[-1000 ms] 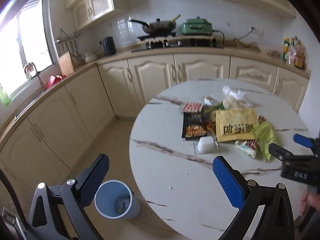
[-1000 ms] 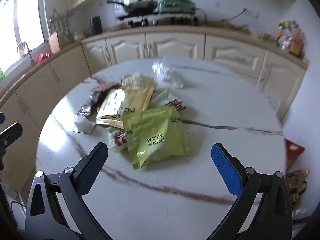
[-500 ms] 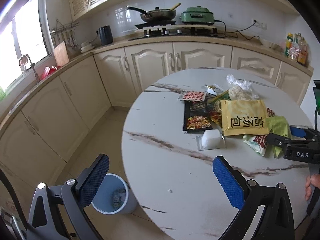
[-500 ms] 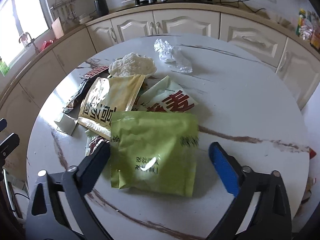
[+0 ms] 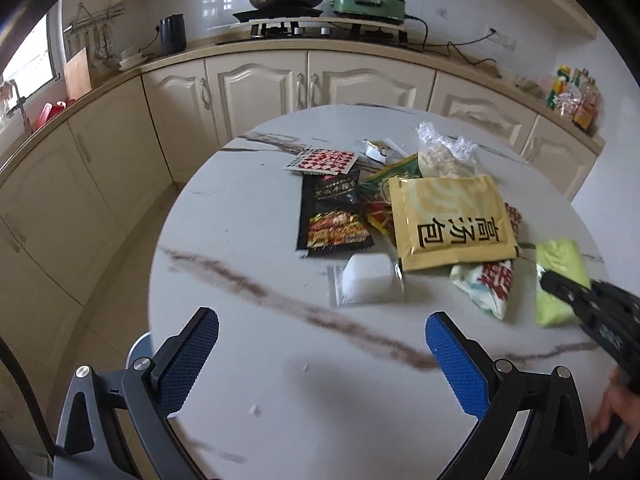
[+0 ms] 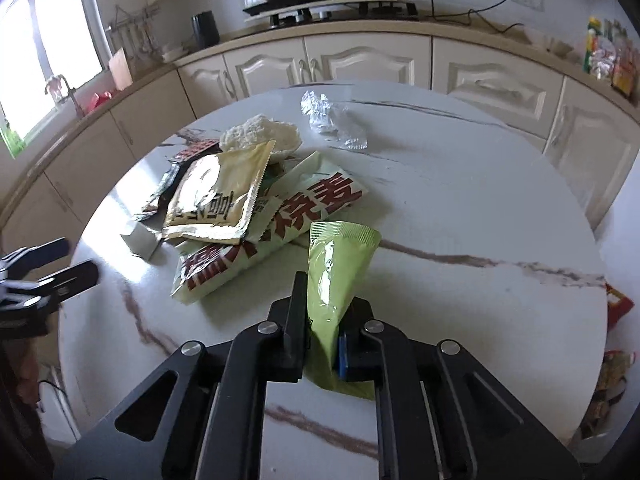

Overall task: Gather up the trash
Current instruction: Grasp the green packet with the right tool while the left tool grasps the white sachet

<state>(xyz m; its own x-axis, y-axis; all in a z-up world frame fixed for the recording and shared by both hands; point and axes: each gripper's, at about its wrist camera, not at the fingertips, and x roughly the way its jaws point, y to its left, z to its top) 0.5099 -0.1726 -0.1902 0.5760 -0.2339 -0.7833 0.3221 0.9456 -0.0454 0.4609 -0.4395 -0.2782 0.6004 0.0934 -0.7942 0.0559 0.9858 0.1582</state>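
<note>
A pile of wrappers lies on the round marble table [image 5: 240, 280]: a yellow packet [image 5: 452, 220], a black snack packet [image 5: 332, 216], a white block in a clear bag [image 5: 368, 280] and a white-and-red packet [image 6: 280, 232]. My right gripper [image 6: 326, 312] has its jaws closing on the green packet [image 6: 340, 256], which is pinched and crumpled into a cone between the pads. In the left wrist view that gripper [image 5: 576, 300] sits at the right over the green packet [image 5: 558, 264]. My left gripper [image 5: 320, 332] hangs open and holds nothing, over the table's near side.
A blue bin [image 5: 138, 350] peeks out on the floor below the table's left edge. Crumpled clear plastic [image 6: 332, 124] and a white lump [image 6: 260, 136] lie at the far side. Cream cabinets and a counter with a stove curve behind. A person's hand [image 5: 620, 404] shows at the right.
The right jaws have gone from wide open to closed on the green packet, folding it up. The left gripper has moved forward and down over the table, and the bin has slid nearly out of view.
</note>
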